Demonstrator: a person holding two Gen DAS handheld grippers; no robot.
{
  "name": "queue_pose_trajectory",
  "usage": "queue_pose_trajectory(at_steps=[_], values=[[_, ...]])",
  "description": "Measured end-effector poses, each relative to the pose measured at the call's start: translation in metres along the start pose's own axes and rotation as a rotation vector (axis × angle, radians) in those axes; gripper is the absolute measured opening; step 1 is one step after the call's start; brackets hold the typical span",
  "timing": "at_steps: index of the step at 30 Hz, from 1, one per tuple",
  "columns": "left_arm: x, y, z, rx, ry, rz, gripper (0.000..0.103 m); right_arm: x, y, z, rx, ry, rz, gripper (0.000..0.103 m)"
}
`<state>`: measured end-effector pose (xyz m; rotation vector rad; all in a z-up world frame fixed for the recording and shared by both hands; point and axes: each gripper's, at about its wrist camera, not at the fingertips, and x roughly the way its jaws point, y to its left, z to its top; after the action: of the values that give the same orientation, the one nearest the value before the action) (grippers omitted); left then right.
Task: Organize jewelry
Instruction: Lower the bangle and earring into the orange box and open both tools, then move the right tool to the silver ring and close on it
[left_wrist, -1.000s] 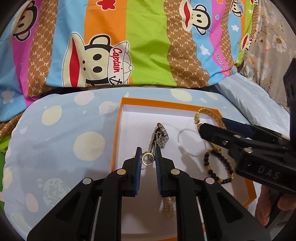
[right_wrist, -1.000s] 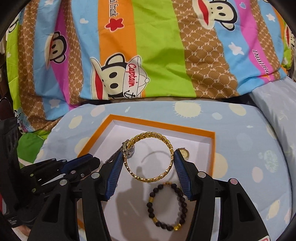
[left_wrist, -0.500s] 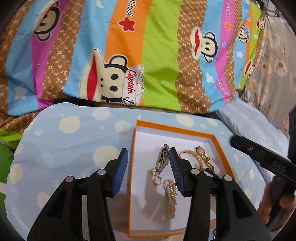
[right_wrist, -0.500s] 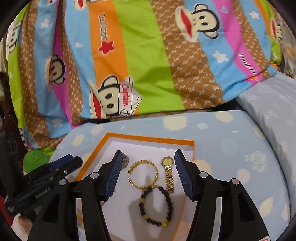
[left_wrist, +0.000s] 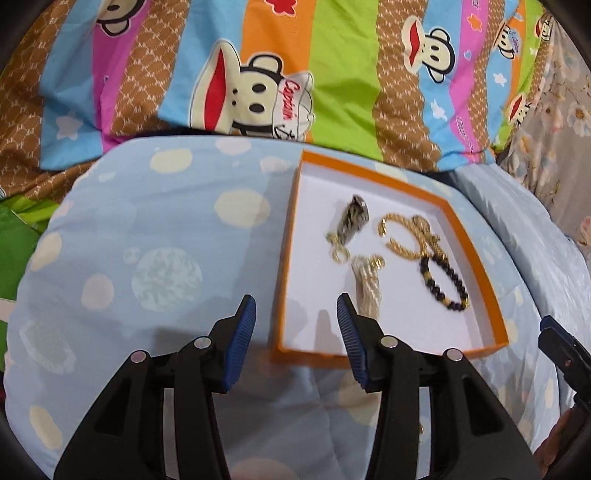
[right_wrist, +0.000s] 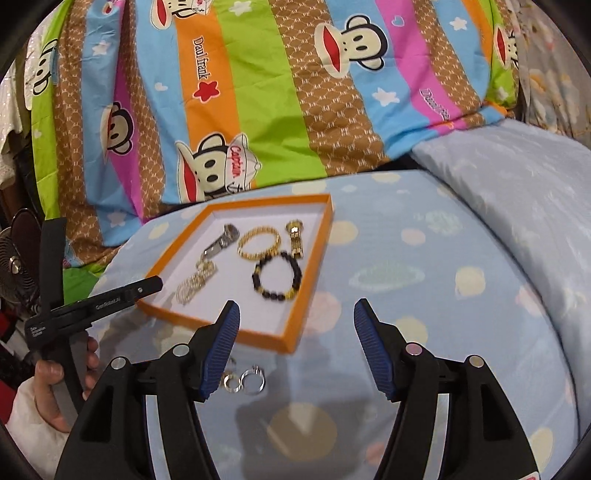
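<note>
An orange-rimmed white tray lies on the blue spotted bedding. In it lie a silver watch, a gold chain bracelet, a gold watch, a black bead bracelet and a pearl bracelet. Silver rings lie on the bedding in front of the tray. My left gripper is open and empty, above the tray's near left corner. My right gripper is open and empty, above the tray's near right corner.
A striped monkey-print quilt rises behind the tray. A pale blue pillow lies to the right. A small fan stands at the far left of the right wrist view. The left gripper's body shows there too.
My left gripper let go of the silver watch and opened. Both grippers pulled back from the tray toward me, and the rings on the bedding came into view.
</note>
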<state>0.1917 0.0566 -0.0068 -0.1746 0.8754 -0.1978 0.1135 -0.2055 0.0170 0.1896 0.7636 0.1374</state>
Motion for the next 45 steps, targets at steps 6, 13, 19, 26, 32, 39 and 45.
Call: queue_pose_trajectory(at_steps=[6, 13, 19, 26, 32, 39, 45], values=[[-0.007, -0.015, -0.014, 0.038, -0.002, -0.020, 0.044, 0.007, 0.010, -0.022, -0.025, 0.056, 0.032, 0.063], [-0.023, -0.013, -0.021, 0.019, -0.042, -0.026, 0.044, 0.017, 0.031, -0.037, -0.108, 0.103, 0.039, 0.051], [-0.046, -0.018, -0.037, 0.051, -0.082, -0.022, 0.044, 0.023, 0.029, -0.038, -0.099, 0.127, 0.038, 0.036], [-0.044, -0.033, -0.056, 0.097, -0.036, -0.043, 0.044, 0.031, 0.035, -0.039, -0.124, 0.161, 0.015, 0.026], [-0.037, -0.036, -0.060, 0.106, -0.004, -0.043, 0.044, 0.038, 0.044, -0.038, -0.159, 0.177, -0.010, 0.021], [-0.035, -0.036, -0.060, 0.103, 0.009, -0.040, 0.045, 0.043, 0.053, -0.036, -0.196, 0.177, -0.044, 0.021], [-0.033, -0.037, -0.061, 0.105, 0.019, -0.052, 0.046, 0.037, 0.049, -0.037, -0.174, 0.156, -0.045, 0.018]])
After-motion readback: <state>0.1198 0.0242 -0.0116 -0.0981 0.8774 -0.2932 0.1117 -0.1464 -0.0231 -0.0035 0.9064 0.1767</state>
